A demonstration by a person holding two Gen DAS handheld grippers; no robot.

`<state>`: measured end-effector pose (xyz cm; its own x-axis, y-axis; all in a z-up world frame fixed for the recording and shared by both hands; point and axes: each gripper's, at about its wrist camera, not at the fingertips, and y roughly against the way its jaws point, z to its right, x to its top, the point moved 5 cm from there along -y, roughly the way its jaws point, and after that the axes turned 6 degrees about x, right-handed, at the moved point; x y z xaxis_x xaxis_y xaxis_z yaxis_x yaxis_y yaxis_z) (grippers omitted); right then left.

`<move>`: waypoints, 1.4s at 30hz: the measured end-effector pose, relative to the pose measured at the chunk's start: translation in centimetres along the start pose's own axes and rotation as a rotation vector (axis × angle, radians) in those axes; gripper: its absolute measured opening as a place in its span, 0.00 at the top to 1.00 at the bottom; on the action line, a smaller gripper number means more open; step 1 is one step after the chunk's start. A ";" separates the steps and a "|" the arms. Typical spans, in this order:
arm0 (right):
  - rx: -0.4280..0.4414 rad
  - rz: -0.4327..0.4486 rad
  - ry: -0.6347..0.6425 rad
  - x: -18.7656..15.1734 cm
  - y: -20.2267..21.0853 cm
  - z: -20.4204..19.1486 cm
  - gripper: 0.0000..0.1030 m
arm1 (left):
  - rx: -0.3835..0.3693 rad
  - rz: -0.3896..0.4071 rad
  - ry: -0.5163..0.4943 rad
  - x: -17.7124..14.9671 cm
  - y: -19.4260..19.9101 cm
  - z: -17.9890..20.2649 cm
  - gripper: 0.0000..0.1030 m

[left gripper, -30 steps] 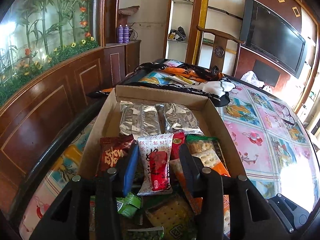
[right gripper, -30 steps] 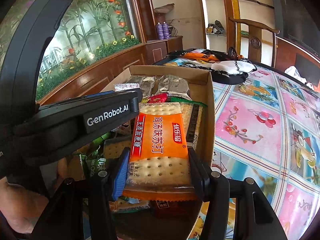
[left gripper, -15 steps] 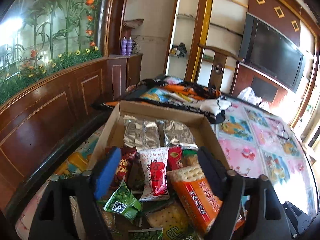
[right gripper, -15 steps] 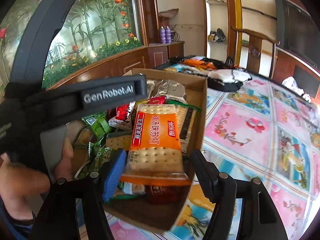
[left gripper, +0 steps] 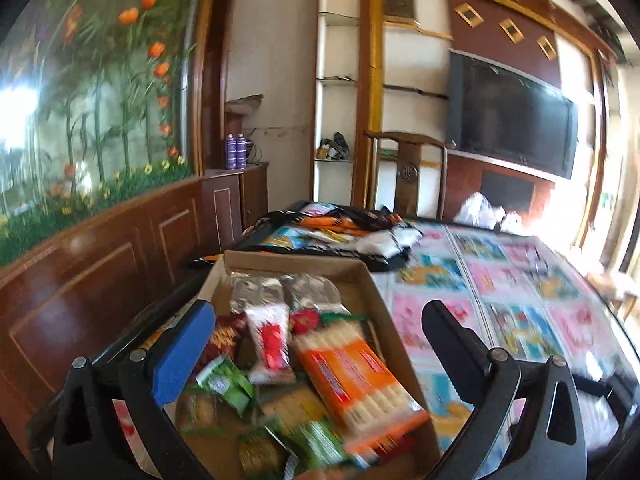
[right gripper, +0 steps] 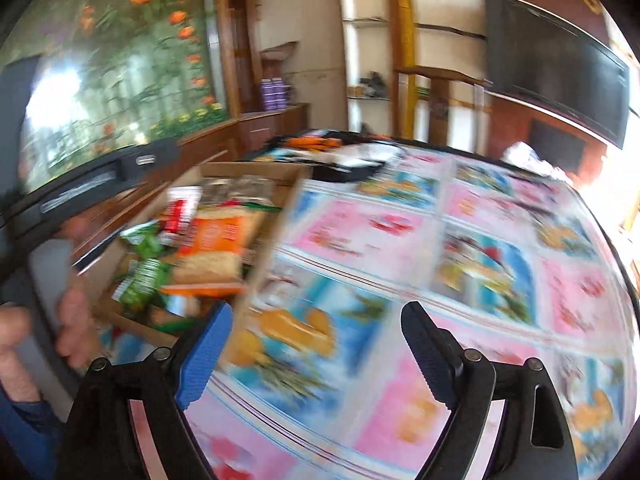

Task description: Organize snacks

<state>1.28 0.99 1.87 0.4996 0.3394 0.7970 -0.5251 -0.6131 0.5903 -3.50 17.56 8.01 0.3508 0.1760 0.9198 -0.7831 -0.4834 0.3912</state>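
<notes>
A cardboard box [left gripper: 376,296] on the table holds several snack packs. An orange cracker pack [left gripper: 356,376] lies on top at the box's right side, with a white-and-red pack [left gripper: 270,340], green packs [left gripper: 228,380] and silver packs [left gripper: 280,288] around it. My left gripper [left gripper: 316,344] is open and empty, raised above the near end of the box. My right gripper [right gripper: 316,344] is open and empty over the tablecloth, to the right of the box [right gripper: 276,248]. The orange cracker pack [right gripper: 212,244] shows inside the box in the blurred right wrist view.
The table carries a colourful patterned cloth [right gripper: 440,264]. A dark bag with packets [left gripper: 340,236] lies beyond the box. A wooden chair [left gripper: 408,172] stands at the far edge. A wood-panelled wall [left gripper: 100,256] runs along the left. The left hand and gripper body [right gripper: 60,280] sit left of the box.
My right gripper let go of the orange cracker pack in the box, opened and swung right over the tablecloth. My left gripper opened wide and rose away from the snacks.
</notes>
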 end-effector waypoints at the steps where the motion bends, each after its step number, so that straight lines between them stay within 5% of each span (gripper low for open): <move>1: -0.028 -0.002 -0.020 -0.3 0.5 0.9 0.10 | -0.033 -0.005 -0.031 -0.5 0.7 1.3 0.00; 9: -0.143 -0.026 -0.211 -2.7 3.7 7.2 0.08 | -0.198 -0.061 -0.189 -3.5 3.9 8.8 0.00; 12: -0.163 -0.012 -0.194 -2.8 4.4 7.1 0.08 | -0.136 -0.032 -0.227 -3.7 4.7 9.4 0.00; 22: -0.135 0.043 -0.008 -2.0 4.7 3.3 0.03 | 0.073 -0.024 -0.120 -4.2 4.4 3.5 0.00; 34: -0.006 -0.061 0.096 -3.6 1.7 0.7 0.01 | 0.064 -0.074 -0.077 -5.4 3.1 2.2 0.00; 42: 0.061 -0.223 0.000 -4.7 -1.1 2.8 0.01 | 0.056 -0.108 -0.066 -5.7 2.6 2.2 0.00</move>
<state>1.46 -1.90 -2.89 0.5990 0.4712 0.6475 -0.3590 -0.5647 0.7431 -6.38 13.41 3.67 0.4659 0.1742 0.8675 -0.7094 -0.5124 0.4839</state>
